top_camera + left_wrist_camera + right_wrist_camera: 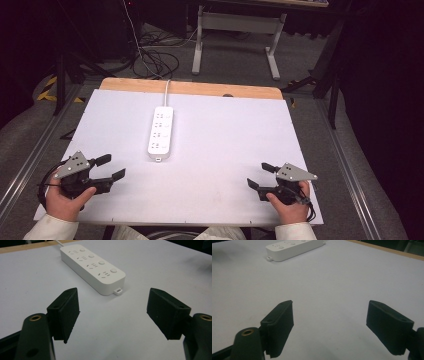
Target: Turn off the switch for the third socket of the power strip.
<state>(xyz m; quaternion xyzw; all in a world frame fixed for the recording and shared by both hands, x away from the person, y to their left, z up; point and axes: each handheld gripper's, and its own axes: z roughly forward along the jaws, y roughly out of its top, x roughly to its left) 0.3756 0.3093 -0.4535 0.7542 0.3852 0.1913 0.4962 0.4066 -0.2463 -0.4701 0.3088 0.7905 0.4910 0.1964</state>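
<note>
A white power strip point(161, 132) lies lengthwise on the white table top point(225, 150), left of centre, its white cord running off the far edge. The left gripper view has the power strip point(92, 266) just ahead of the jaws, and the right gripper view has the power strip point(293, 248) far off at top left. My left gripper point(111, 167) rests open near the front left corner, pointing right. My right gripper point(260, 175) rests open near the front right corner, pointing left. Nothing sits between either pair of jaws.
A wooden strip point(190, 88) borders the table's far edge. Beyond it, cables point(155, 60) lie on the grey floor beside a white desk frame point(235, 30). Metal rails point(30, 160) run along both sides of the table.
</note>
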